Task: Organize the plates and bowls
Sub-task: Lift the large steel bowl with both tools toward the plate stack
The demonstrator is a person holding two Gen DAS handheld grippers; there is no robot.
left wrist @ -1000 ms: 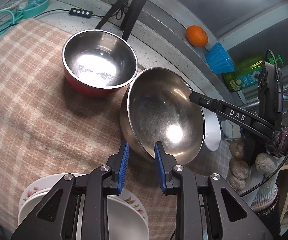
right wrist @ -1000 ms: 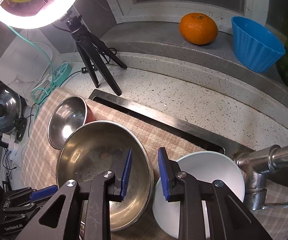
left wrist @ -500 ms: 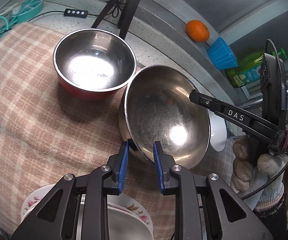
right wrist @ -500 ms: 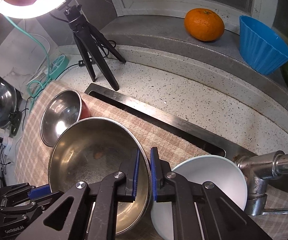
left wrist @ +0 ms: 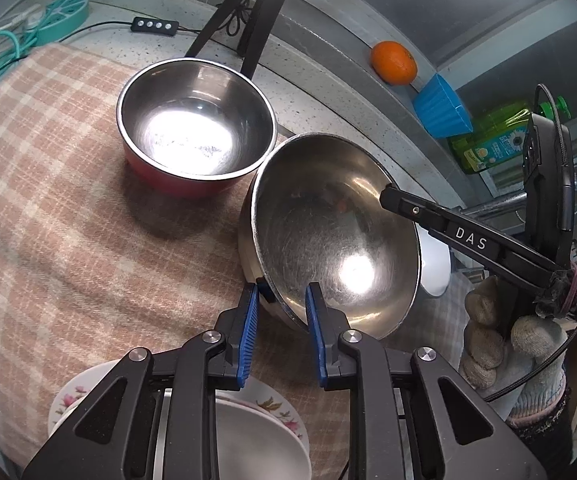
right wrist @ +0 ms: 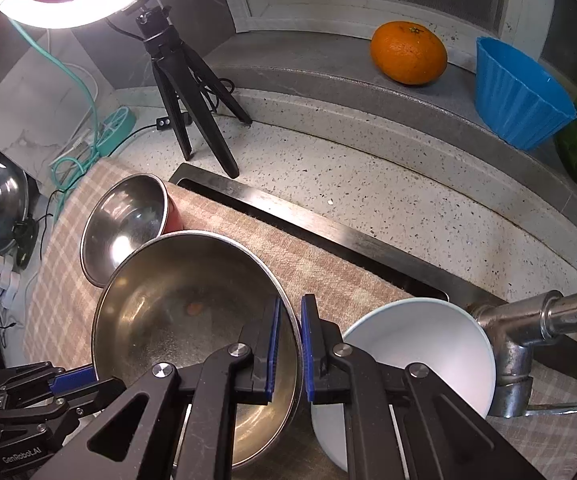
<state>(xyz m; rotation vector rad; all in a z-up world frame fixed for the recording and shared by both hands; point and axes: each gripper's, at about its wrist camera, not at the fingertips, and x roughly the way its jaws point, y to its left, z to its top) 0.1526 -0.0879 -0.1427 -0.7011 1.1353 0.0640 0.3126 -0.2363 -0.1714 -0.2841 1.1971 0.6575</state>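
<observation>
- Left wrist view is showing the large steel bowl (left wrist: 328,240) tilting on the checked cloth (left wrist: 68,200), its open side facing the left tongs (left wrist: 278,306).
- The left tongs are standing partly open, one blue pad outside the near rim and one inside, straddling it; whether the pads are actually touching the metal, I cannot tell.
- The right tongs (right wrist: 289,344) are closing narrowly over the opposite rim, one pad inside the bowl and one outside, apparently pinching it; that grip is probably what is keeping the bowl tipped.
- Holding it from two sides is likely meant to steady a slippery, wide bowl for lifting.
- The red-sided steel bowl (left wrist: 196,128) is sitting upright just beyond, almost touching the large one, a plausible nesting partner.
- The white bowl (right wrist: 420,352) is sitting close beside the large bowl on the faucet (right wrist: 548,320) side, on the cloth covering the counter (right wrist: 368,184).
- Floral plates (left wrist: 272,404) are stacking under the left tongs, nearer the camera.
- An orange (right wrist: 408,52) and a blue cup (right wrist: 516,92) are resting on the sill, away from the work.
</observation>
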